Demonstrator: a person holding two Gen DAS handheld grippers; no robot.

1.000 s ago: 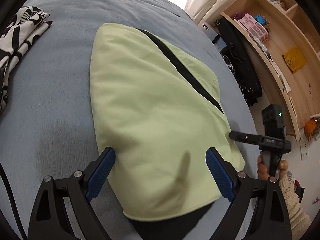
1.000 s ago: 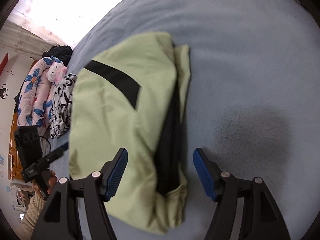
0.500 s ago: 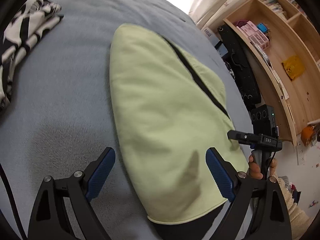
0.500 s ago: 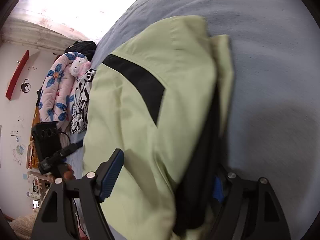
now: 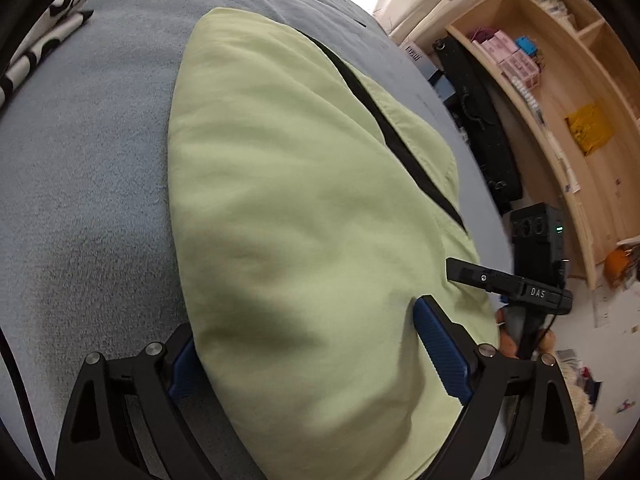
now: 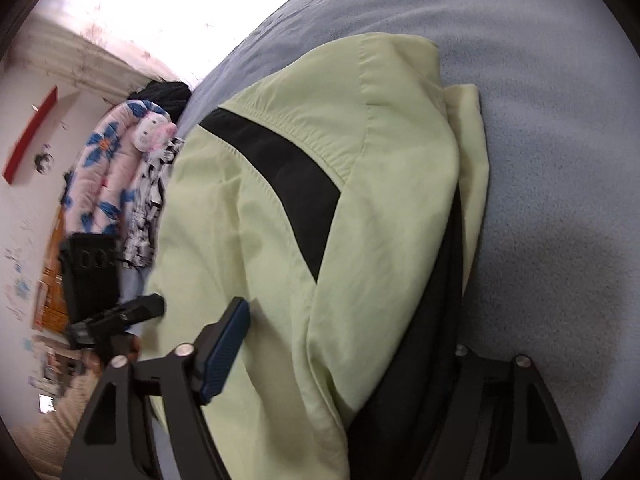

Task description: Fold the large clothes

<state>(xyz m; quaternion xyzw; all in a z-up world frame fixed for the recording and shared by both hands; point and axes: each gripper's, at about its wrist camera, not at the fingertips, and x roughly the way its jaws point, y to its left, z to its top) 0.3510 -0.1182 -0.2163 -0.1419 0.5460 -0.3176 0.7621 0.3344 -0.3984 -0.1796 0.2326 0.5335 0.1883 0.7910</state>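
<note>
With the green jacket (image 5: 304, 216) lying folded on the blue bed (image 5: 88, 152), both grippers straddle its near edge, left gripper (image 5: 308, 356) wide, right gripper (image 6: 340, 360) closing, probably before lifting it for another fold.

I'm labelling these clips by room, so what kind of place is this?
Most likely a bedroom in a home. A folded light green garment lies on a wide blue-grey blanket that looks like a bed, a floral pink quilt is bundled at its edge, and wooden shelves line the wall.
</note>
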